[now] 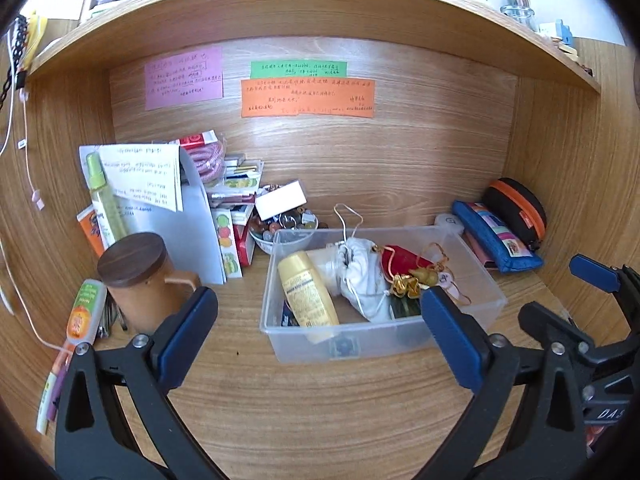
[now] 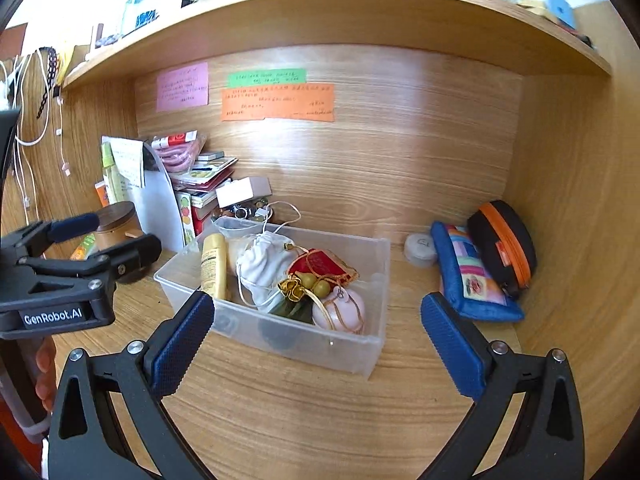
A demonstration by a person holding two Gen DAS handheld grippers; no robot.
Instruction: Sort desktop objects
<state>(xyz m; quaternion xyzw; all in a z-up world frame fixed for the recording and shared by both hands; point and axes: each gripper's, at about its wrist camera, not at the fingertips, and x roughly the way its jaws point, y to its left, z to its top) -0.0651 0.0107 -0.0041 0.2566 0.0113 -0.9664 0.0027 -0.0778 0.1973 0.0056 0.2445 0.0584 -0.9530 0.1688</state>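
Bin (image 1: 460,240), mid-frame on the counter (image 1: 320,400), looks light, thin and slippery, so I'd pinch its stiff rim with my left tongs (image 1: 320,320) and right tongs (image 2: 316,332), both wide open, empty.

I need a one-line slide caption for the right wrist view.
Open right gripper facing a clear plastic bin of small items on a wooden desk, blue pencil case at right.
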